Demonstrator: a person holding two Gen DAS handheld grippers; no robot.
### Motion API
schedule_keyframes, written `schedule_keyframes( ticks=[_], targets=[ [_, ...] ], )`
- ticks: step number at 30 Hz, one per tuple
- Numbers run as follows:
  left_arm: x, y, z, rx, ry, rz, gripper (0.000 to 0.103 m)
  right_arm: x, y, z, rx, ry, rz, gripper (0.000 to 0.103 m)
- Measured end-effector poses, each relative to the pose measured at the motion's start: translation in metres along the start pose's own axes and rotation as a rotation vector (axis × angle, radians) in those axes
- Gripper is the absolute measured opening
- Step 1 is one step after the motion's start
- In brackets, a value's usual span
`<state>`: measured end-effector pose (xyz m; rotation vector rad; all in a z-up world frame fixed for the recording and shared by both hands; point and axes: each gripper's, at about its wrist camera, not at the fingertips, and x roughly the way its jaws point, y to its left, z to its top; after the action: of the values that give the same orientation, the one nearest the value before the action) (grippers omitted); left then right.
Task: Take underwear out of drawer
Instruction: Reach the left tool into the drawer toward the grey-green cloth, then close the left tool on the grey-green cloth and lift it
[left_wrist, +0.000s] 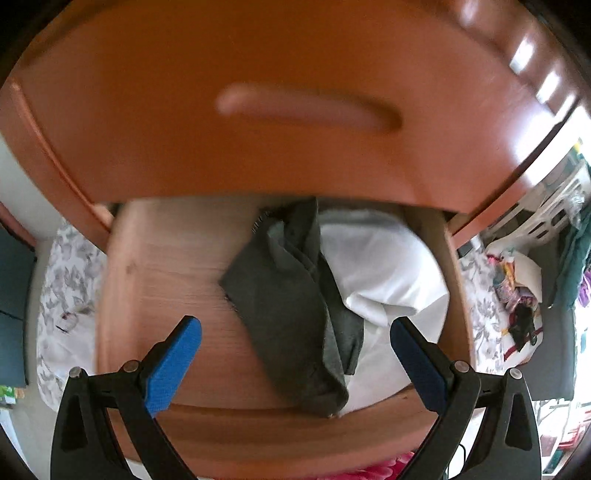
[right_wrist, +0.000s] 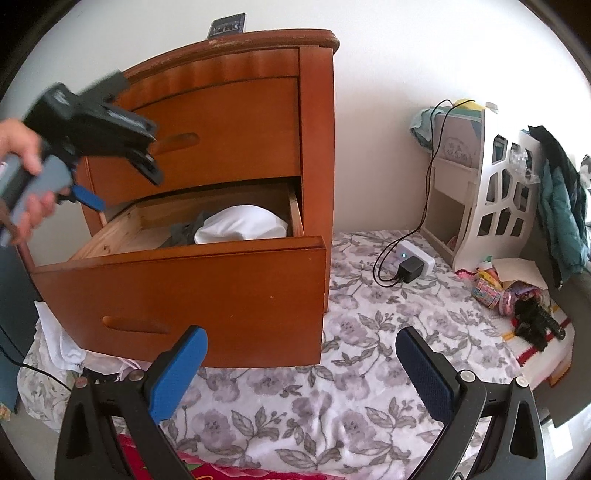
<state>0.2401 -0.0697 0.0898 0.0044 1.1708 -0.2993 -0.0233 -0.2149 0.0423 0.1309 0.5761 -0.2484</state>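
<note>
Hovering over the pulled-out lower drawer (right_wrist: 177, 269) of a wooden nightstand (right_wrist: 317, 129), the left gripper (left_wrist: 295, 332) hangs with its blue-padded fingers (left_wrist: 173, 365) spread wide and empty above a dark grey piece of underwear (left_wrist: 291, 317). The garment lies crumpled on the drawer's bare wooden floor, partly overlapping a white folded cloth (left_wrist: 384, 273) that fills the drawer's right side. A person's hand (right_wrist: 22, 173) grips the tool's handle at the cabinet's left. The right gripper (right_wrist: 301, 369) waits low in front of the nightstand, fingers likewise wide apart and holding nothing, above a grey floral bedsheet (right_wrist: 369, 387). A black charger (right_wrist: 408, 271) and its cable rest on the sheet near a white cut-out shelf (right_wrist: 495, 199).
</note>
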Motion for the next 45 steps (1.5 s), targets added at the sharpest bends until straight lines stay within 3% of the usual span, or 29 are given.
schedule_keyframes(
  ticks=[3, 6, 9, 14, 20, 25, 28, 38, 45],
  targets=[
    [0.026, -0.004, 0.0, -0.043, 0.055, -0.031, 0.101, 0.001, -0.001, 0.0, 0.007, 0.006, 0.007, 0.103],
    [0.048, -0.008, 0.0, -0.029, 0.105, -0.014, 0.101, 0.002, -0.001, -0.001, 0.008, 0.011, 0.011, 0.103],
    [0.065, -0.01, -0.002, -0.032, 0.148, -0.008, 0.085, 0.003, -0.001, 0.0, 0.007, 0.015, 0.012, 0.103],
    [0.082, -0.018, -0.002, -0.024, 0.199, -0.019, 0.078, 0.005, 0.0, 0.0, 0.004, 0.022, 0.016, 0.103],
    [0.092, -0.031, -0.003, 0.039, 0.247, 0.006, 0.059, 0.006, 0.0, 0.0, 0.006, 0.03, 0.017, 0.103],
    [0.097, -0.039, -0.004, 0.056, 0.24, -0.017, 0.028, 0.006, 0.0, 0.0, 0.005, 0.029, 0.016, 0.103],
    [0.094, -0.039, -0.006, 0.06, 0.227, -0.016, 0.016, 0.006, 0.0, 0.0, 0.005, 0.03, 0.016, 0.103],
    [0.073, -0.029, -0.017, 0.052, 0.154, -0.046, 0.013, 0.005, 0.001, 0.0, -0.002, 0.03, 0.008, 0.103],
    [0.04, -0.016, -0.033, 0.044, 0.037, -0.048, 0.012, 0.005, 0.003, 0.0, -0.012, 0.029, -0.003, 0.103]
  ],
)
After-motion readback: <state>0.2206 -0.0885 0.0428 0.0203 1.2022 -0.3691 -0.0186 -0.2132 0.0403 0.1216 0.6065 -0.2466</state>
